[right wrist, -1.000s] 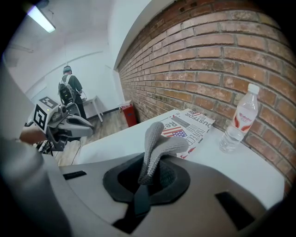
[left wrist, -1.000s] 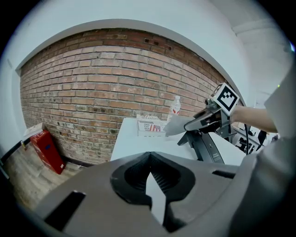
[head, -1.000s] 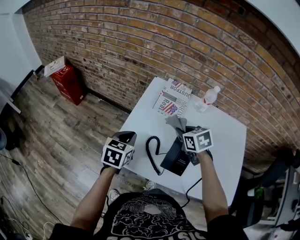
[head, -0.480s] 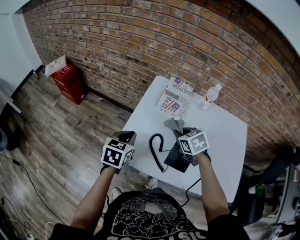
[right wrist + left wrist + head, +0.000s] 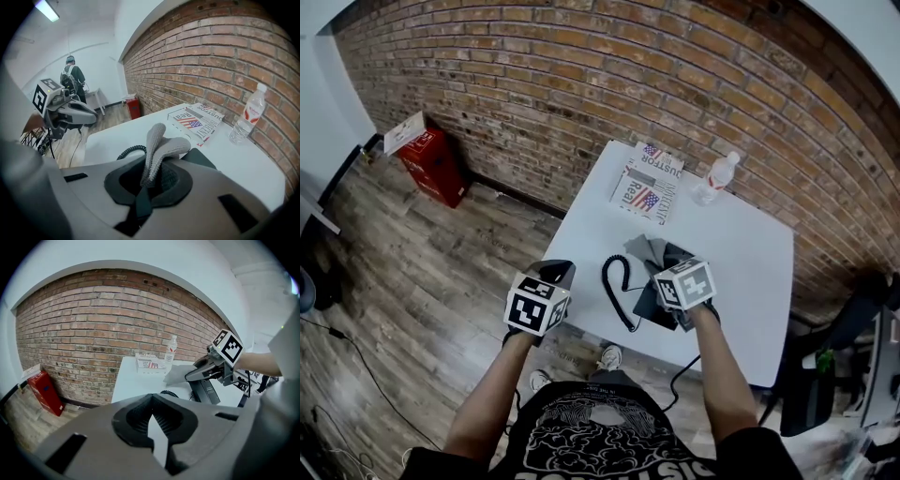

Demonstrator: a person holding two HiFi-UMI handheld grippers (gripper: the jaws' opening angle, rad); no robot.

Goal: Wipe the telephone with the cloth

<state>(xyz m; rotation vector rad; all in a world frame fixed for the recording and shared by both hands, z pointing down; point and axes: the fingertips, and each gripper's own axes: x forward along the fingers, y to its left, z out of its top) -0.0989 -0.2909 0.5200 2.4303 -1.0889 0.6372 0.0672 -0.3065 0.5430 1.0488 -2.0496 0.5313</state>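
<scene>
On the white table sits the black telephone, its coiled cord curling off to the left. Over it hovers my right gripper, shut on the grey cloth; in the right gripper view the cloth sticks up folded from the jaws of this gripper and hides most of the telephone. My left gripper is off the table's left edge, shut with nothing in it. Its own view shows that gripper, the telephone and the cloth.
A printed newspaper box and a clear water bottle stand at the table's far side by the brick wall. A red box is on the wooden floor to the left. A person stands far off.
My right gripper has shifted a little left and nearer over the telephone, still holding the cloth. The left gripper has hardly moved.
</scene>
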